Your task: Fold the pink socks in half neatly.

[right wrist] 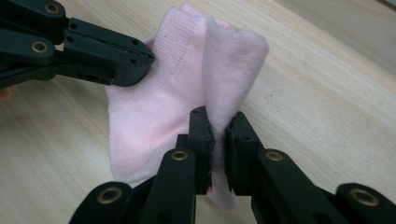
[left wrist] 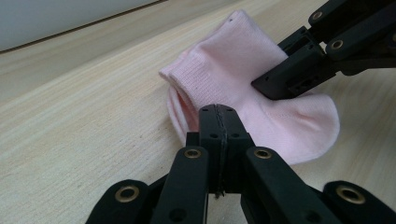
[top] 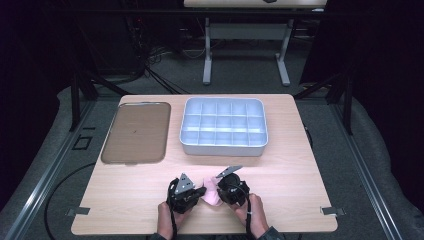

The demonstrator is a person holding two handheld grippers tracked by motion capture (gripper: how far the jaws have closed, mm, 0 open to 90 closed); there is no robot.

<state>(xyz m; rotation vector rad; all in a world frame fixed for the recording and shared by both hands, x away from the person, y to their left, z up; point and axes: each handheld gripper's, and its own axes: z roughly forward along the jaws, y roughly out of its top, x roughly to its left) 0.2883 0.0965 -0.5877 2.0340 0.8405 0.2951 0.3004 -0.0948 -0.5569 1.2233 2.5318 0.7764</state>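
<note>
**Both grippers clamped on a pink sock at the near edge of the table; hold is thin and could slip.**

Left to right: the brown tray (top: 135, 132) is smooth, flat and round-cornered; the pale grey compartment box (top: 223, 126) is rigid plastic, with all visible cells bare. The left gripper (left wrist: 218, 122), jaws closed, pinches the ribbed cuff end of the pink sock (left wrist: 243, 88), which lies on the wood-grain table (top: 295, 170) between the two tools. The right gripper (right wrist: 218, 127) has its jaws closed on a raised fold of the soft knit. Risk, as judged: that pinch takes little fabric; an uneven pull may free the fold, stretch the knit, or drag the sock off the near edge.
</note>
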